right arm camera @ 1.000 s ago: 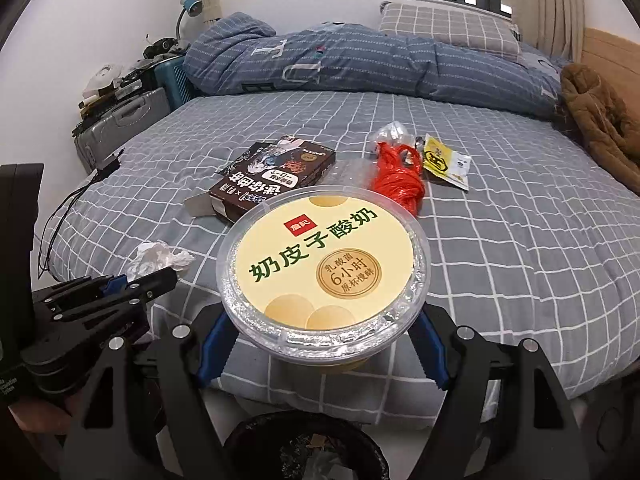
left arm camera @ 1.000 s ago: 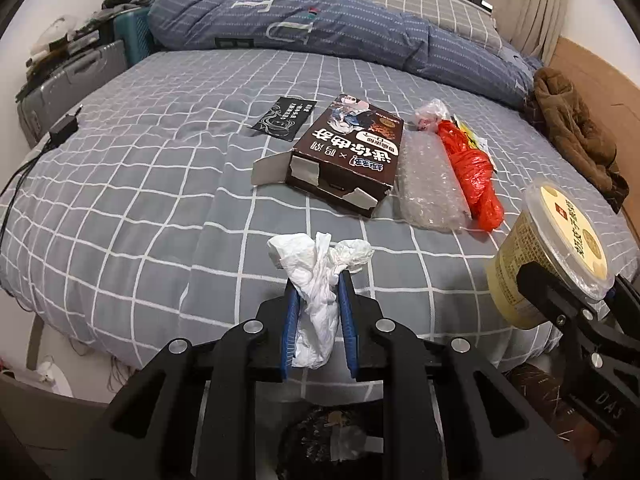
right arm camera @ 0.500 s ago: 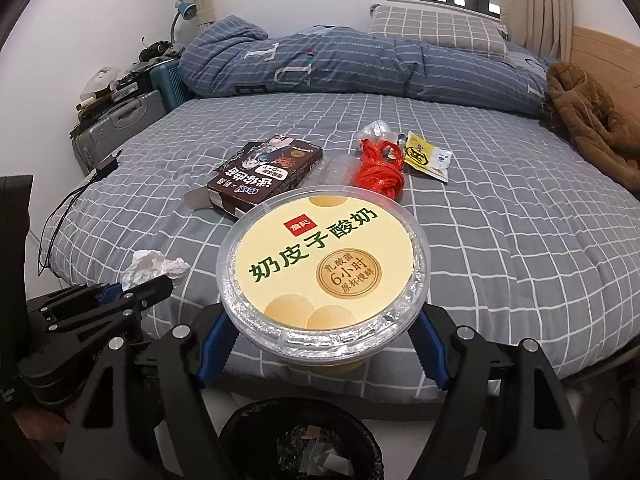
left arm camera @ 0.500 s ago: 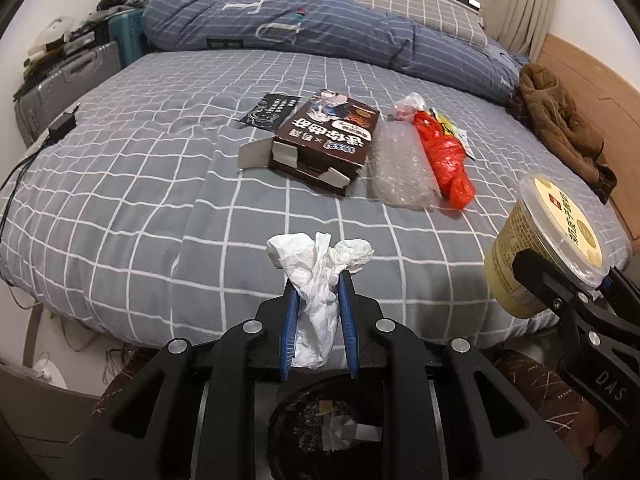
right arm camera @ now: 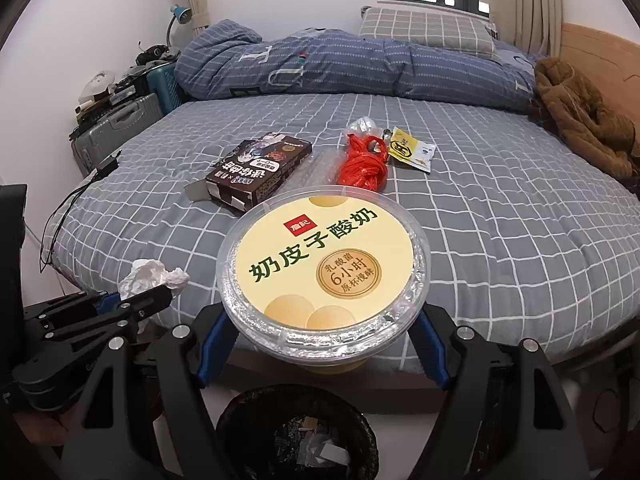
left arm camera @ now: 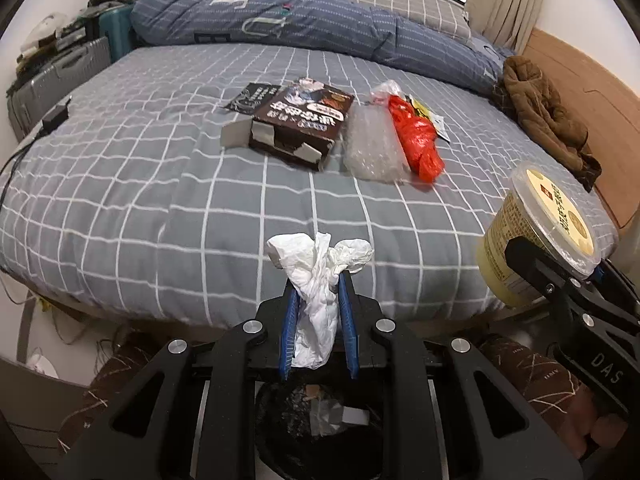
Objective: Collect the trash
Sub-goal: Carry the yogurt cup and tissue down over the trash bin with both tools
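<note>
Both grippers have pulled back off the foot edge of the bed [left arm camera: 120,216] since a second ago, and the black trash bin [right arm camera: 296,432] now sits right beneath them. Left gripper [left arm camera: 318,304] clamped on the crumpled white tissue [left arm camera: 316,280]; right gripper [right arm camera: 320,344] squeezed around the yogurt tub [right arm camera: 324,268], lid up. Looks like the drop is next, nothing between loads and bin. Left behind mid-mattress: the brown snack box [left arm camera: 300,120], bubble wrap [left arm camera: 370,148] touching it, a red plastic bag [left arm camera: 416,140], a yellow sachet [right arm camera: 412,152] and a black packet [left arm camera: 252,98] beyond the box.
</note>
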A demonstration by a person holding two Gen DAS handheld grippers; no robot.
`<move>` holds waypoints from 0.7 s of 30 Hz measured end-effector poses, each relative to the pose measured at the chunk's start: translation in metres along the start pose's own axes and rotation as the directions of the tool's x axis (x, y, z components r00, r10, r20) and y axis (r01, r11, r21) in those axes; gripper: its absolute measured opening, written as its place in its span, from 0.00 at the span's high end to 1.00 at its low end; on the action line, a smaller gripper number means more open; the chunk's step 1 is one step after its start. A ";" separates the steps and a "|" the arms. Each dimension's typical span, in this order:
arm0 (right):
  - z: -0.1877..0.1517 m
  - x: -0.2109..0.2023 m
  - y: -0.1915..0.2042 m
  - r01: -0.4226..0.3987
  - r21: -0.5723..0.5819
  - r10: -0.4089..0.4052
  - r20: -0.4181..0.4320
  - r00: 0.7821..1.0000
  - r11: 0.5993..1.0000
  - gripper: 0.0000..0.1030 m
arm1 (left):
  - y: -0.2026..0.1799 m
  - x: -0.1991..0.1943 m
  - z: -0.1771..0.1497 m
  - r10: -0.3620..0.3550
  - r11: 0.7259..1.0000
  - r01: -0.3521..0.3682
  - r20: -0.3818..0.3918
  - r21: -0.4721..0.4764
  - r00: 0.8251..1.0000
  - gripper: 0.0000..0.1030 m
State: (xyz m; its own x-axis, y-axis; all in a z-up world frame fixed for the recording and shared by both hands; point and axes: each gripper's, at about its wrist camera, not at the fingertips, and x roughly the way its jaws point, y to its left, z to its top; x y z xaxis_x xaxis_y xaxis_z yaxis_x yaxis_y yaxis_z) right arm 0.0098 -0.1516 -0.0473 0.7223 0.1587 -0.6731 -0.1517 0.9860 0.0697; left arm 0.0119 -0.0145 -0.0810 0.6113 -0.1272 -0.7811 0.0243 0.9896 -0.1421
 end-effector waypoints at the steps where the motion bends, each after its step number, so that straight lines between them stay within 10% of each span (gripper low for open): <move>1: -0.002 -0.001 -0.001 -0.001 0.001 0.001 -0.003 1.000 1.000 0.30 | -0.001 -0.001 -0.003 0.001 1.000 -0.001 -0.002 0.003 1.000 0.81; 21: -0.056 -0.010 -0.001 -0.003 0.001 0.003 -0.101 0.995 1.000 0.30 | -0.002 -0.002 -0.052 -0.008 1.000 0.008 -0.083 0.002 0.997 0.81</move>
State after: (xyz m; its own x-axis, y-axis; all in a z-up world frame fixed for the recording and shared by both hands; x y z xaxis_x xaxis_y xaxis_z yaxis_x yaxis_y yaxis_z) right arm -0.0349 -0.1569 -0.0815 0.6496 0.1555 -0.7442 -0.1530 0.9856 0.0723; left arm -0.0304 -0.0201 -0.1100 0.5435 -0.1399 -0.8277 0.0309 0.9887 -0.1468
